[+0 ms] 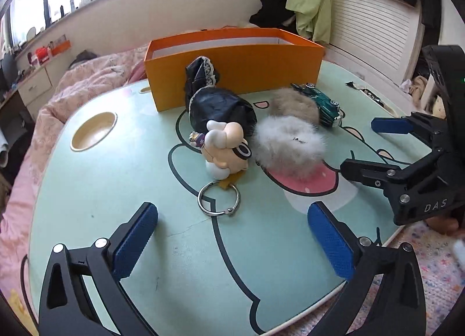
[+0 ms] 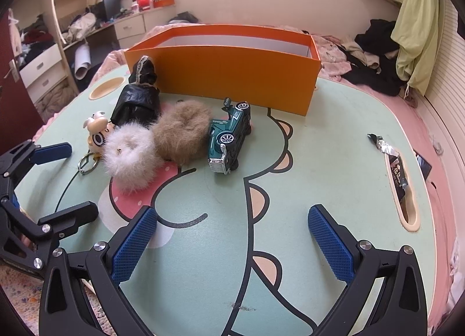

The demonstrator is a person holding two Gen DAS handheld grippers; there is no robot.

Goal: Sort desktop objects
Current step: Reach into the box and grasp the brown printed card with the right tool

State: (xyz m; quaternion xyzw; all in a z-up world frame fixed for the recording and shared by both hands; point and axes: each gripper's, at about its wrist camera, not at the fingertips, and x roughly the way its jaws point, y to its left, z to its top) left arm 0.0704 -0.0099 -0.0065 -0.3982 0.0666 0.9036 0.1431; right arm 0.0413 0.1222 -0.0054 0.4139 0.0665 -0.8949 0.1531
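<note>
Our left gripper [image 1: 232,237] and right gripper [image 2: 232,240] both gape wide, holding nothing, over the mint cartoon-printed table [image 2: 334,161]. At twelve o'clock stands the orange box [image 2: 232,74]; before it we see the green toy car [image 2: 229,135], two fur scrunchies [image 2: 157,141] and a doll keychain [image 1: 223,135], with the pink bed [image 1: 87,80] behind.

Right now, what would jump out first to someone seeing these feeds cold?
The orange box at the far side of the cartoon-printed table dominates. In front of it is a cluster: a green toy car tipped on its side, a brown fluffy scrunchie beside a white one, and a doll keychain in black clothing. The left gripper and right gripper are both open and empty.
</note>
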